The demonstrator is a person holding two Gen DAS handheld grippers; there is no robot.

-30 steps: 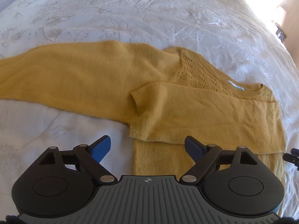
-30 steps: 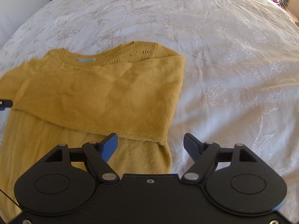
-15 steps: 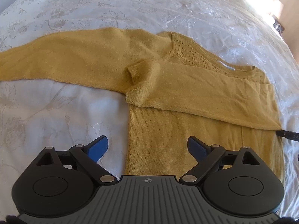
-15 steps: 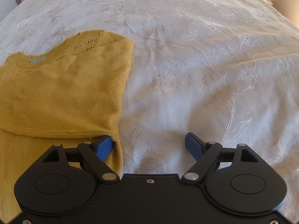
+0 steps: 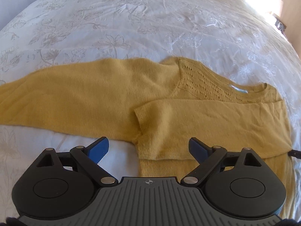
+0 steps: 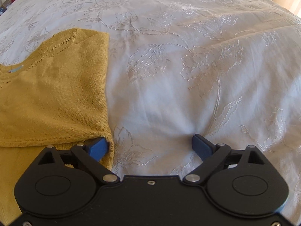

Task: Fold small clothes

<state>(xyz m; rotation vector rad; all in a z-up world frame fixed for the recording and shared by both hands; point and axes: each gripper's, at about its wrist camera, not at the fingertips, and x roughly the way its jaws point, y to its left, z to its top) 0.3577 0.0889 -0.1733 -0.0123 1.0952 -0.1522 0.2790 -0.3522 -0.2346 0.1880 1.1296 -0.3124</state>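
Observation:
A mustard yellow knit sweater (image 5: 188, 86) lies flat on the bed. One sleeve (image 5: 216, 124) is folded across the chest; the other sleeve (image 5: 65, 98) stretches out to the left. My left gripper (image 5: 148, 146) is open and empty, over the folded sleeve's cuff and the sweater's left side. In the right wrist view the sweater (image 6: 52, 98) fills the left. My right gripper (image 6: 150, 145) is open, its left fingertip (image 6: 99, 146) tucked at the sweater's right edge under the folded sleeve, its right fingertip over bare bedspread.
A white bedspread with embroidered flowers (image 6: 197, 66) covers the whole bed (image 5: 150, 18). The other gripper's dark tip (image 5: 295, 153) shows at the sweater's right edge. Small objects stand off the bed at the far corners (image 6: 7, 3).
My left gripper moved forward toward the folded sleeve's cuff after pulling back. My right gripper shifted right, and its left finger has slid against the sweater's right edge.

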